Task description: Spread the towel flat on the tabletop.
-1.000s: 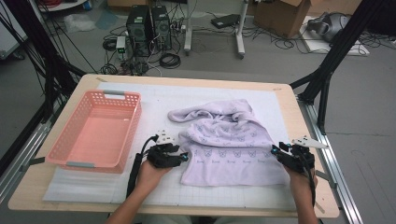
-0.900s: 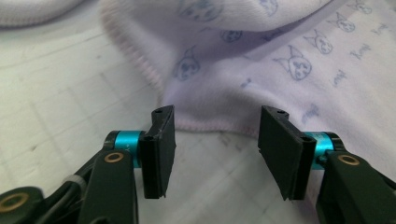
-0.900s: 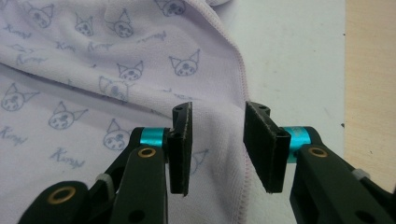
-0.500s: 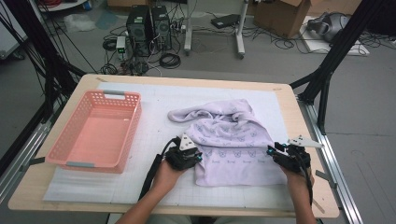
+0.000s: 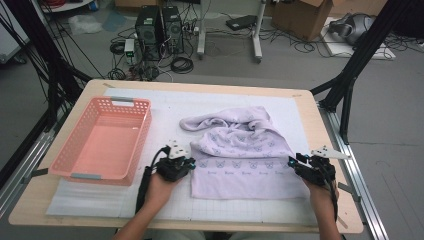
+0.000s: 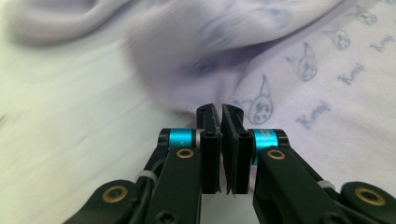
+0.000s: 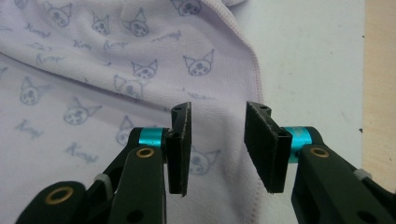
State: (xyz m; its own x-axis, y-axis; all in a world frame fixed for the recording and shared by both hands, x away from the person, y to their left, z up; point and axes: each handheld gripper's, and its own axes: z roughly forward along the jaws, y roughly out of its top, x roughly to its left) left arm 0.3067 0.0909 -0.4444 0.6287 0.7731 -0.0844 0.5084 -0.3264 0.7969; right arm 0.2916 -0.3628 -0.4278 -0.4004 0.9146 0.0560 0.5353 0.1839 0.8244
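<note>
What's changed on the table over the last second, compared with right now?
The left gripper moved in toward the lavender towel and back to its left edge, and its jaws have just been closing; nothing clearly shows between them. The right gripper, jaws open over the right edge, the towel and the pink basket stayed put.

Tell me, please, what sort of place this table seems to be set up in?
Probably a lab or workshop for recording handling tasks: desktop computer towers and loose cables sit on the floor, a cardboard box stands behind, and black frame struts flank the wooden table.
</note>
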